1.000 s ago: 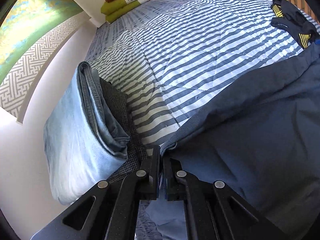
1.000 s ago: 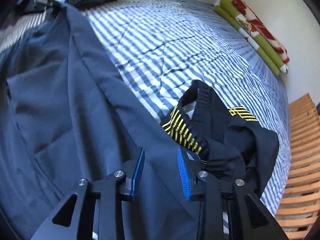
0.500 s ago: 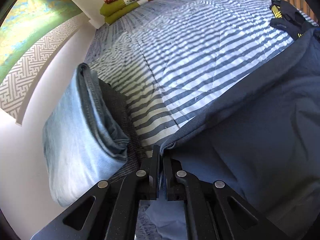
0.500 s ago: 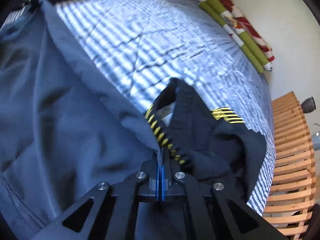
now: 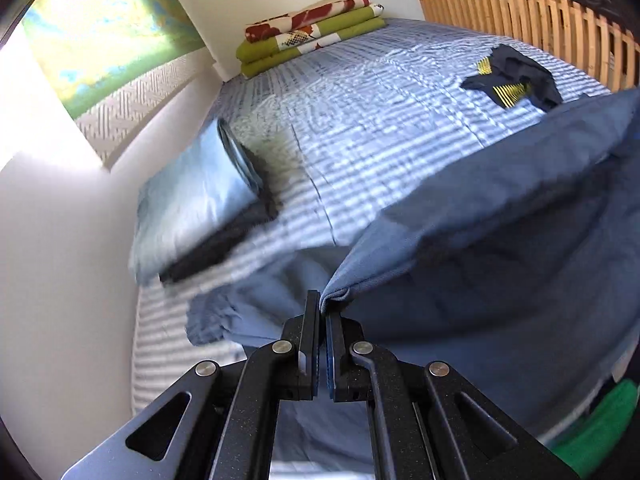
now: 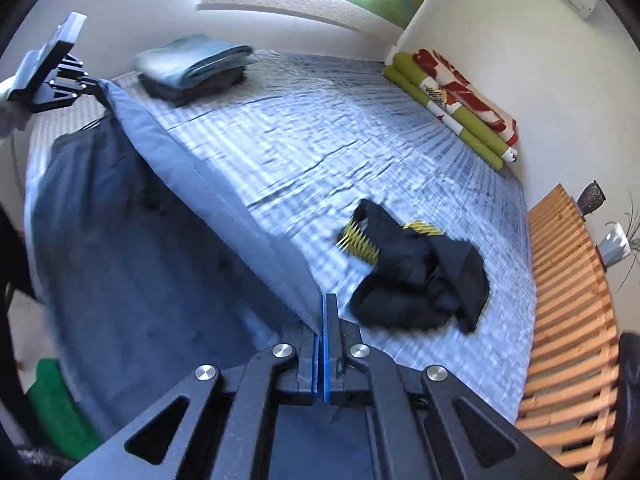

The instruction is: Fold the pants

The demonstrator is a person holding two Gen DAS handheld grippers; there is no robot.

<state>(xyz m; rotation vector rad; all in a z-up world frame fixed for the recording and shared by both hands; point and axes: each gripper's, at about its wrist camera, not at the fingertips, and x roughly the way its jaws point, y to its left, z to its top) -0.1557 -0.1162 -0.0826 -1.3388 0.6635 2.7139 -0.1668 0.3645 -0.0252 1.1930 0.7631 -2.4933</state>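
left gripper (image 5: 322, 306) and right gripper (image 6: 322, 312), each clamped tight on one end of the top edge of the dark blue pants (image 5: 500, 240), which hang stretched between them above the striped bedspread (image 5: 380, 112); black-and-yellow garment (image 6: 416, 276) and folded jeans (image 5: 192, 200) lie beyond.

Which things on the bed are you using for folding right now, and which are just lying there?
Being used:
- blue pants, pinched at two corners and lifted
- left gripper
- right gripper

Just lying there:
- black clothes with yellow stripes
- folded pile with light jeans on top
- folded green and red blankets
- striped bedspread
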